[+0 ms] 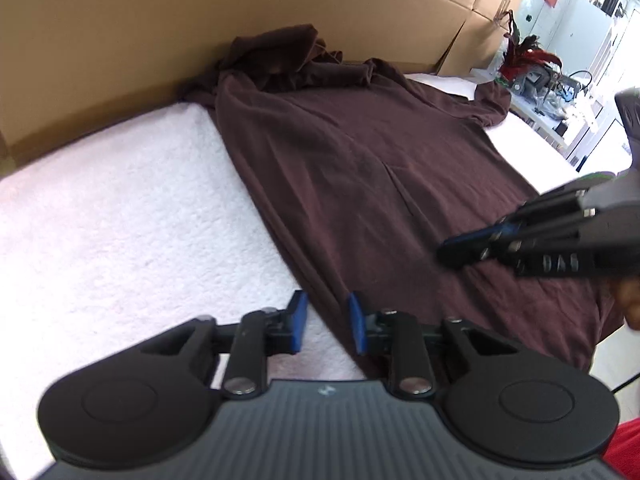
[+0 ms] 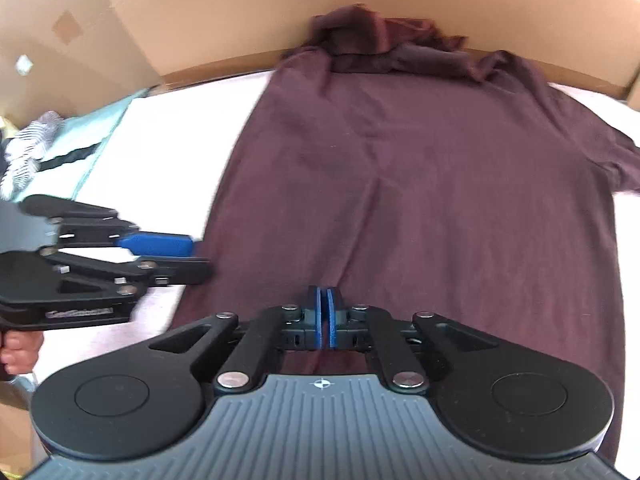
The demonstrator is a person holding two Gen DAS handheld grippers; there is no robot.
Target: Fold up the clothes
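1. The dark red shirt (image 1: 360, 168) lies mostly flat on the white fluffy cover (image 1: 120, 208). Its far end is bunched up against the brown cardboard wall (image 1: 200, 20).

2. The left gripper (image 1: 327, 322) is at the shirt's left edge, near the bottom. Its blue pads (image 1: 299, 320) stand a little apart. The edge of the shirt runs between them, but the pads do not squeeze it.

3. The right gripper (image 2: 325, 318) hangs over the bottom middle of the shirt. Its blue pads are almost pressed together. I see no cloth caught between them.

4. I think the step now is getting a hold of the shirt's near end so it can be folded.

5. To do it well, the left gripper should slide its lower pad under the edge, then close on just that bit of cloth. It must not grab the fluffy cover too.

6. The right gripper should open up before it goes down, and pick a spot on the same bottom edge, well apart from the left one.

7. Both should lift together and move evenly, so the fold stays straight.

8. The bunched far end may make a lumpy fold. It could be good to smooth it first.
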